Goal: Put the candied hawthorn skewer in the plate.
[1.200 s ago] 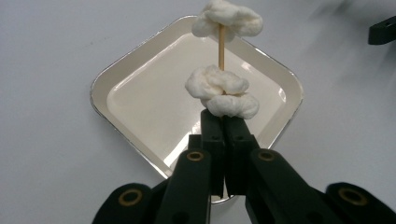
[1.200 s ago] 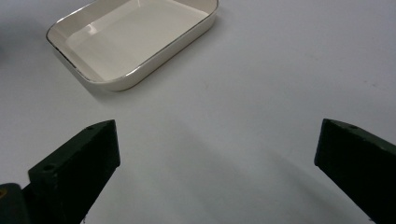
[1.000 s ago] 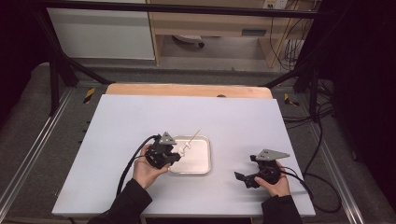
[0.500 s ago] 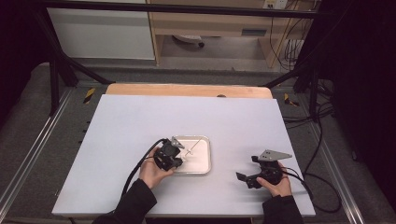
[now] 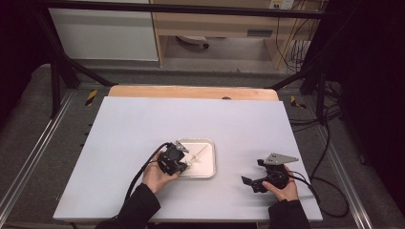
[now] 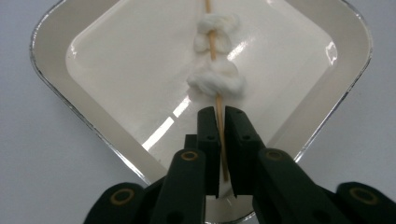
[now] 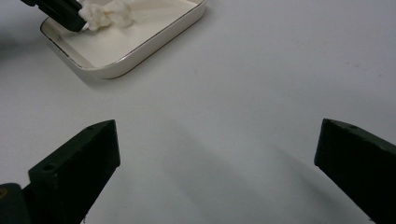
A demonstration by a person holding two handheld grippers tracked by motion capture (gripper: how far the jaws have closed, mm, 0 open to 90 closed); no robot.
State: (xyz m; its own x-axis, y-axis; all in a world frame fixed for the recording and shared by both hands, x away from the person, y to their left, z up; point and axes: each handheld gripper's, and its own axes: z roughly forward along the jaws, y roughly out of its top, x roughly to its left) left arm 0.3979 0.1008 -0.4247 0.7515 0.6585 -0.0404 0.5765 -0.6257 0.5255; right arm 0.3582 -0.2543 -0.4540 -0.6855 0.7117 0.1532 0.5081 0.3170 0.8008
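Left gripper view looks straight down its own black jaws: the left gripper (image 6: 218,130) is clamped on a thin wooden skewer (image 6: 216,100), which runs up between the jaw tips and away over a white tray (image 6: 70,107) with a metallic rim. Two white marshmallows (image 6: 217,81) are threaded on the skewer just beyond the jaw tips, the nearer one close to the tips but apart from them, the farther one a little higher up the stick. Both sit over the tray's shiny floor; whether they touch it cannot be told. High view puts the left gripper (image 5: 177,161) at the tray's (image 5: 210,143) left edge, near the middle of the pale table (image 5: 143,119), with the skewer (image 5: 200,153) slanting up and to the right across the tray. The right gripper (image 5: 252,174) rests well apart to the right on the bare table, its jaws spread wide with nothing between them; its own view shows the tray (image 7: 154,42) far off at the upper left.
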